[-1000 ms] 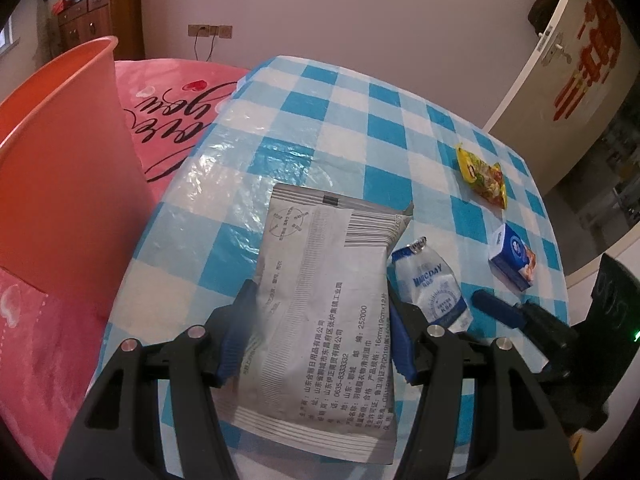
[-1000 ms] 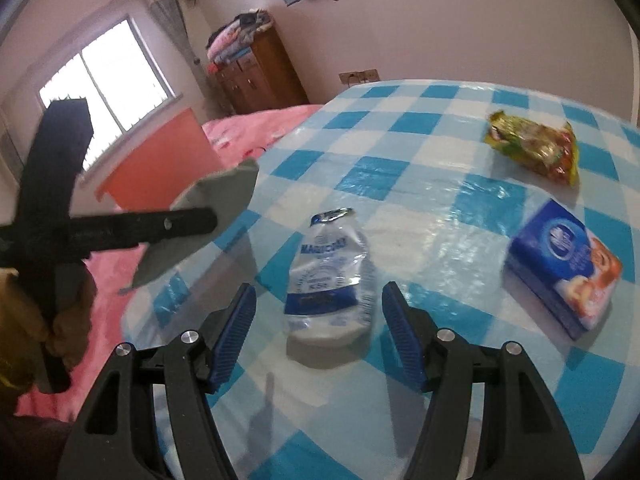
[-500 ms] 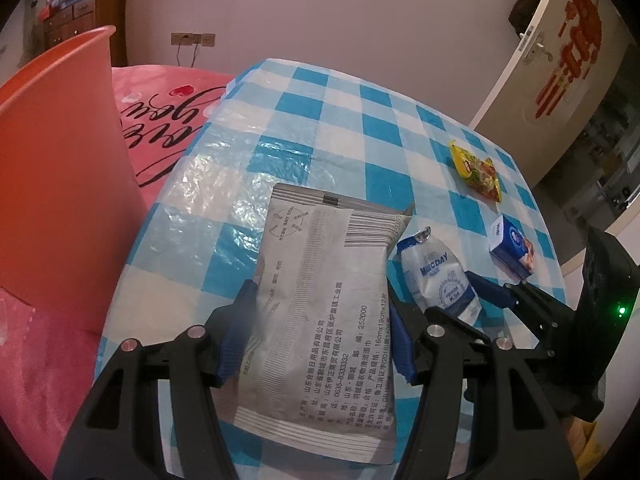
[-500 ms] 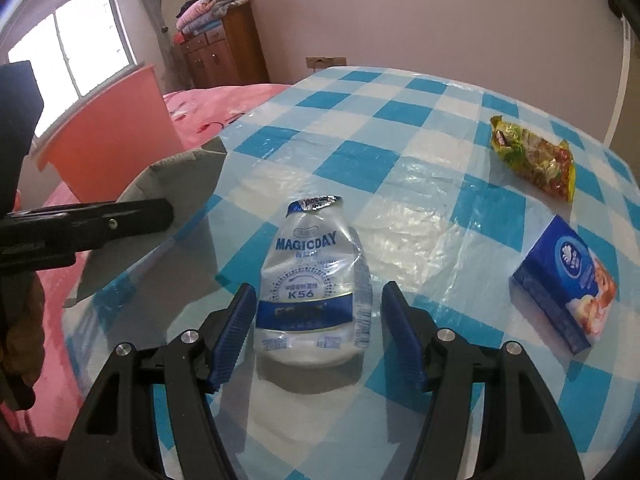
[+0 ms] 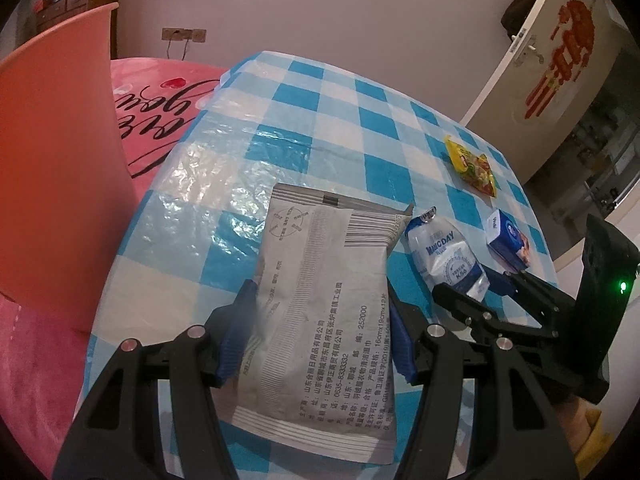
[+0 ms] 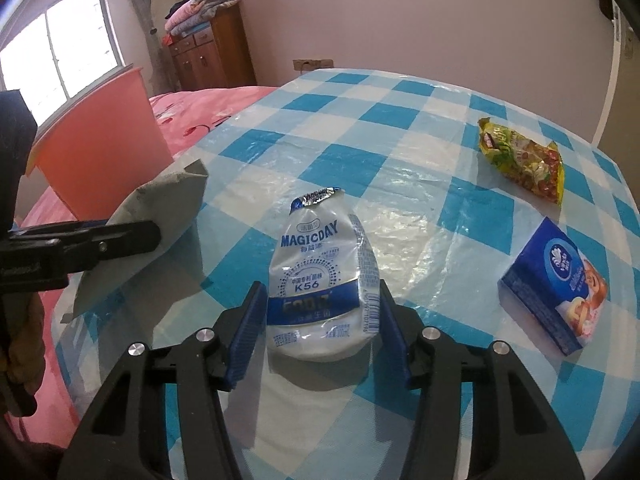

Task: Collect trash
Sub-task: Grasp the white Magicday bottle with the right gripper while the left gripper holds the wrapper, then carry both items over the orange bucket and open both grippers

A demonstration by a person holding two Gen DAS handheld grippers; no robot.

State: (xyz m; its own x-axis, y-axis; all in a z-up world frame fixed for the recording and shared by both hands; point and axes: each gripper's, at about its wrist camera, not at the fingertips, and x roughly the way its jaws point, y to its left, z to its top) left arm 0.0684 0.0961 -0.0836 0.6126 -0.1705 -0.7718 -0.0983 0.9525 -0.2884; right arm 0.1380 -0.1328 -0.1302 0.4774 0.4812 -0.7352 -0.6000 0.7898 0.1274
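Daylight enters through the window [image 6: 60, 64] far left of the right tongs [image 6: 322, 326], leaving white glare on the table's [image 6: 420, 208] plastic cover ahead of them. Both fisheye views bend strongly and darken at the corners; colours look slightly warm.

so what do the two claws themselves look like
Both match: the left claw and right claw have black angular frames with cut-out openings, silver round bolts at the joints, and ribbed blue pads. The right one's black block body shows a green light.
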